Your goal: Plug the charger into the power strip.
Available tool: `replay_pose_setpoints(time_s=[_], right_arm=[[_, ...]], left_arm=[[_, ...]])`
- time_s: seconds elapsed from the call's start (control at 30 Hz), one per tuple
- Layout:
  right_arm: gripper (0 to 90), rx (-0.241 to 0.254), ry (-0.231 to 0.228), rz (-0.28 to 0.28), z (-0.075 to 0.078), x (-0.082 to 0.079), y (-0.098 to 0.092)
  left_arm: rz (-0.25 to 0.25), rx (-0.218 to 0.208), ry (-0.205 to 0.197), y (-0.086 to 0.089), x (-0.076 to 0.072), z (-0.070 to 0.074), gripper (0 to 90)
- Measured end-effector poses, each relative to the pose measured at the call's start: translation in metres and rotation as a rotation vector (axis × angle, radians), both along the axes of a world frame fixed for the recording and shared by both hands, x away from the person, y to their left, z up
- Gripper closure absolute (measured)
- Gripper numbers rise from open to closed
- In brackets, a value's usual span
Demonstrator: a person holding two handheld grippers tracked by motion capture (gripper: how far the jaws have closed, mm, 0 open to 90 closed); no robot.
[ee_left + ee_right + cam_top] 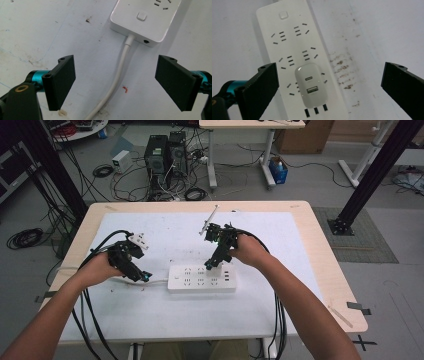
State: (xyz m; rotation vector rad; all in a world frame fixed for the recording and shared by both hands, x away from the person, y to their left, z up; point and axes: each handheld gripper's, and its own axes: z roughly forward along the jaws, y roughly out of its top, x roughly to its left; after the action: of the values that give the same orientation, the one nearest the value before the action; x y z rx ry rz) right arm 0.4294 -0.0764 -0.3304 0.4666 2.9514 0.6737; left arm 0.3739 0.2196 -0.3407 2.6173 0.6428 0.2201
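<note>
White power strip (201,278) lies mid-table between both grippers. Left gripper (116,82) has jaws spread, straddling the strip's cord (117,80) without touching. Right gripper (329,92) hovers, jaws wide apart, over the charger (312,85) plugged into the strip.

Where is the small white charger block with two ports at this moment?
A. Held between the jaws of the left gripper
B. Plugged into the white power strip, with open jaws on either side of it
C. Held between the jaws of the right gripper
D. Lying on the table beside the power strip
B: in the right gripper view the small white charger block sits in the white power strip, and the right gripper has its jaws wide apart, not touching it.
</note>
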Motion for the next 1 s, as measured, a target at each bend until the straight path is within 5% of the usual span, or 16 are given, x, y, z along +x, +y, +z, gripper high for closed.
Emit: replay_pose_setpoints(time_s=[0.33,0.7,1.0], right_arm=[[0.7,0.029,-0.020,-0.050,0.022,-0.007,-0.014],[0.8,0.053,-0.062,-0.151,0.050,-0.027,-0.084],[0.9,-0.007,-0.110,-0.244,0.057,-0.048,-0.130]], left_arm=[[0.030,0.005,0.031,0.007,0.003,0.011,16.8],[0.043,0.019,0.047,0.015,-0.003,0.016,16.8],[0.057,0.032,0.047,0.023,-0.009,0.014,16.8]])
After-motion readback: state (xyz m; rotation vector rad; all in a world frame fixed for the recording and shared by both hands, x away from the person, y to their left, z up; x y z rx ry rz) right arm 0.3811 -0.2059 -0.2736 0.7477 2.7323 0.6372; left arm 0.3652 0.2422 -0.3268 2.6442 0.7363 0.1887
